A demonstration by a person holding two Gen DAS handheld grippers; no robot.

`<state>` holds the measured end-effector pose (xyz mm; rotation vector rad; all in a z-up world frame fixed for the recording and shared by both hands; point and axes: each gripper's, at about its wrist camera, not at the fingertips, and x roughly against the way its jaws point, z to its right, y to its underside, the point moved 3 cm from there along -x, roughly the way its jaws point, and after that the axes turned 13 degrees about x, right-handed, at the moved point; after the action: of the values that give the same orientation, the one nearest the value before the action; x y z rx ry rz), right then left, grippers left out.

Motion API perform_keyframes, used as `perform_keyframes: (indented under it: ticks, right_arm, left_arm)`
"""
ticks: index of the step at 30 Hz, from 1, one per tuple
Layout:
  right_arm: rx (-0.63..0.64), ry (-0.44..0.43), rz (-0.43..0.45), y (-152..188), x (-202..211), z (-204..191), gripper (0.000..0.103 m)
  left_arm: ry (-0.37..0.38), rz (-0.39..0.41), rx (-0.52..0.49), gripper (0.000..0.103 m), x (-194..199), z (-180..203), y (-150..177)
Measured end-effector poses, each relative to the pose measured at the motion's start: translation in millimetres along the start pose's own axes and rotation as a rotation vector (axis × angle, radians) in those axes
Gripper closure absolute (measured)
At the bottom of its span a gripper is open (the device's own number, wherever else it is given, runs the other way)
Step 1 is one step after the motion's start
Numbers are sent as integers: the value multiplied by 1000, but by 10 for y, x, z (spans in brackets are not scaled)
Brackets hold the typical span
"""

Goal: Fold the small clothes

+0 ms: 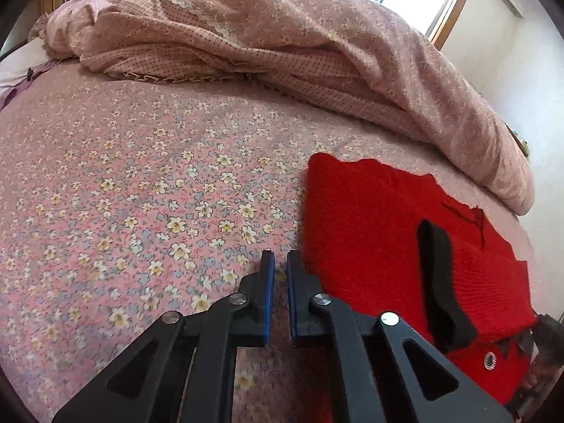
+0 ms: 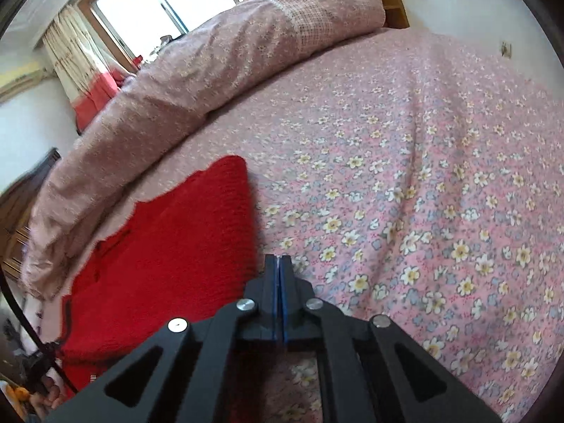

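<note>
Blue-padded left tool [image 1: 277, 259] is hovering with jaws almost together on nothing, just left of the red knit sweater [image 1: 380, 232]; right tool [image 2: 281, 262] is pressing together empty; sweater is lying on the bed [image 1: 141, 194], looking soft, light, stretchy; I'm favouring its near corners.

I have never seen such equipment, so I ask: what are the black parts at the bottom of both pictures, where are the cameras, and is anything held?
There is no robot. A person carries a two-finger gripper in each hand, and each has a wide-angle camera looking along its fingers. One picture shows the left gripper, the other the right gripper. Both point down at a bed with a flowered sheet. A red knitted garment lies spread on it, with a bunched pink quilt behind. Both grippers are closed near the garment's edge and appear to hold nothing.
</note>
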<state>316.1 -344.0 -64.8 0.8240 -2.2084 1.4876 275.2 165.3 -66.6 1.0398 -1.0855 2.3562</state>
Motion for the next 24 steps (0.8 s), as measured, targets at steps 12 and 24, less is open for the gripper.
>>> perform_keyframes:
  ticks: [12, 24]
  right_arm:
    - [307, -156, 195, 448, 1299, -460, 15]
    - [76, -404, -108, 1681, 1668, 7, 9]
  left_arm:
    - [112, -83, -294, 58, 1246, 145, 1061]
    - [107, -254, -91, 47, 1437, -424, 1705]
